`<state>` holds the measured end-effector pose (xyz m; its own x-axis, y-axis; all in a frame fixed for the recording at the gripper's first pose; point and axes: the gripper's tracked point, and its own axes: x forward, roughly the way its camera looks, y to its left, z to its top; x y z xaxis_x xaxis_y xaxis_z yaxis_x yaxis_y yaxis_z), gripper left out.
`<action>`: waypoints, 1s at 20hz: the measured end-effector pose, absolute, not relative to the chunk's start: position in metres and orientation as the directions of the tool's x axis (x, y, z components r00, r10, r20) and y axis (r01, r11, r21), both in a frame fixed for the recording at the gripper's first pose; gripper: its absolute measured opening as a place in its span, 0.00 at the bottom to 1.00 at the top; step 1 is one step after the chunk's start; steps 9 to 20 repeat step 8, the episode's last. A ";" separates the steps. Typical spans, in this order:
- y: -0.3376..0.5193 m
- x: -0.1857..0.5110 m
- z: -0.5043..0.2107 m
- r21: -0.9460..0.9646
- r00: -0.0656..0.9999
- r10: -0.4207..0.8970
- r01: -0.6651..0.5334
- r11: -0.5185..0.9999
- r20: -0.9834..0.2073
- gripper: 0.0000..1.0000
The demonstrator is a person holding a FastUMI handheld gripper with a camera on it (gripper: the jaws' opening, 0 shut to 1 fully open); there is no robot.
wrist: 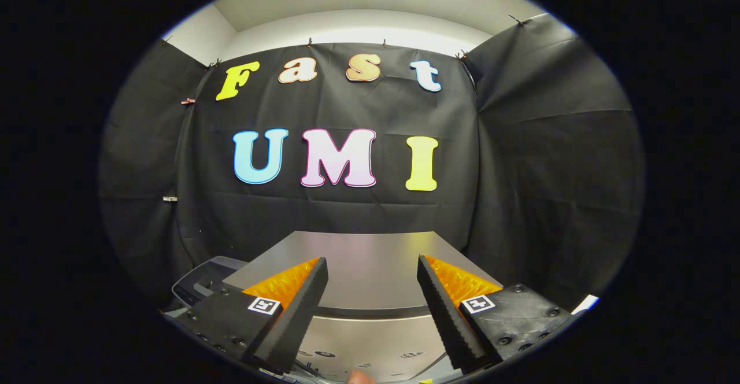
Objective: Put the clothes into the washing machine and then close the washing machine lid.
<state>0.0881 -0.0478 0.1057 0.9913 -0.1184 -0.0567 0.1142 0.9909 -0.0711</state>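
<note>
Gripper [373, 268] held level, pointing straight toward the black cloth back wall [335, 216] of the booth. Both fingers spread wide apart, nothing between them, nothing touched. Left finger [300, 309] and right finger [448, 309] each show a black ridged inner pad, an orange ribbed wedge behind it, and a black bolted mount carrying a small square black-and-white marker.

Washing machine [358, 320] sits directly below and just ahead of the fingers. Its lid [370, 257] is a flat, silver-grey, brushed-looking panel, lying down flat, apparently closed; it spans the gap between the two fingers and runs beyond their tips to the foot of the back wall. Soft glare on the lid surface. Below the lid's near edge, a silver front strip with a few small dark printed symbols, too small to make out.

Left of the machine, partly behind the left finger mount, a dark grey tray-like object [202, 283] with a raised rim; what it is cannot be told.

Black cloth also hangs on the side walls [549, 170], creased, clipped along the top edge. Above the cloth, pale wall and ceiling [347, 8], brightly lit.

At the very bottom, between the finger bases, a small rounded pinkish bit [359, 377], possibly a fingertip; cannot tell.
</note>
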 end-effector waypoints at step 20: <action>-0.042 0.099 0.088 -0.071 0.990 -0.110 0.104 0.992 -0.091 0.98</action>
